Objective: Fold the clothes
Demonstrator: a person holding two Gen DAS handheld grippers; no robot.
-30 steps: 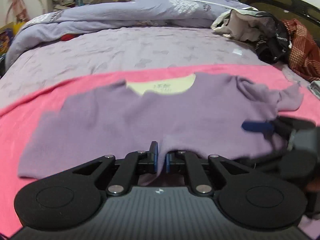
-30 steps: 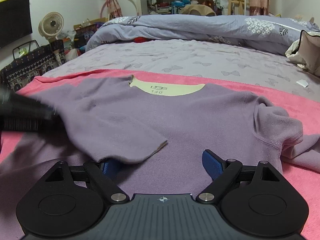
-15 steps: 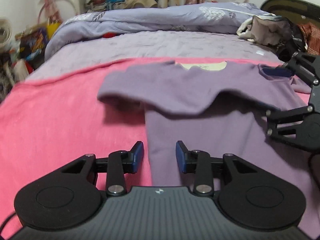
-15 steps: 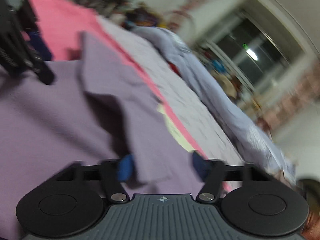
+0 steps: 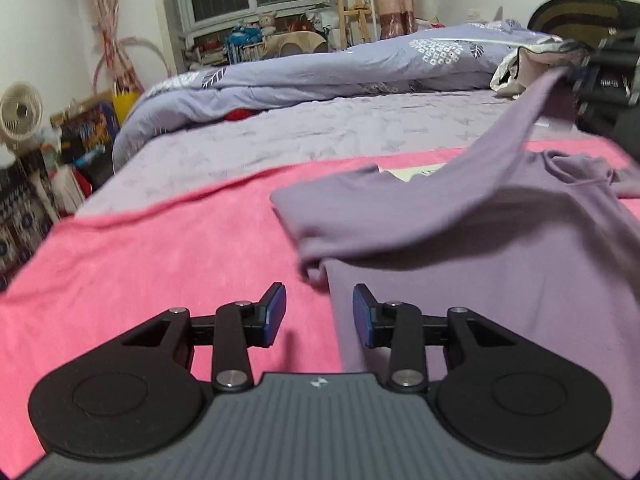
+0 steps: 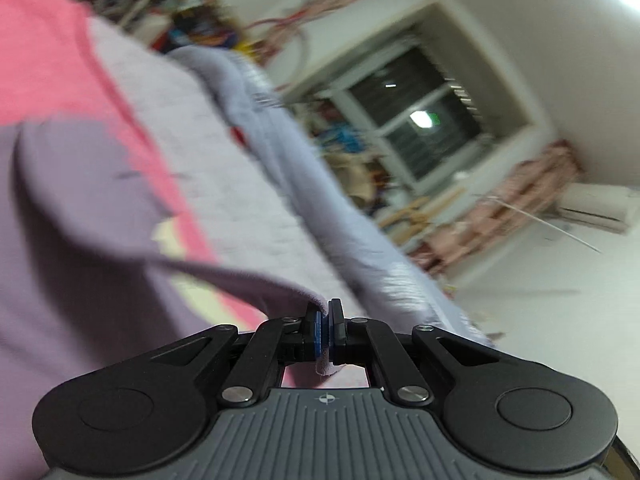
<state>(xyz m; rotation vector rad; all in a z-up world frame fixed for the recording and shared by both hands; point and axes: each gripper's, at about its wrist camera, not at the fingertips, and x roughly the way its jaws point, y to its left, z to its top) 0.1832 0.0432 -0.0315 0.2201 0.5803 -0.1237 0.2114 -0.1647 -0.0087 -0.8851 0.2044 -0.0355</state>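
Observation:
A lilac long-sleeved shirt lies on a pink blanket on the bed. Its left sleeve is pulled up and across the body toward the right. My right gripper is shut on the sleeve cuff and holds it in the air; it also shows in the left wrist view at the upper right. My left gripper is open and empty, low over the blanket at the shirt's left edge.
A lilac sheet and a rolled duvet lie beyond the blanket. A pile of clothes sits at the far right. A fan and bags stand on the floor at the left.
My left gripper let go of the shirt, opened and drew back to the left. My right gripper closed on the sleeve cuff and lifted it up and across the shirt.

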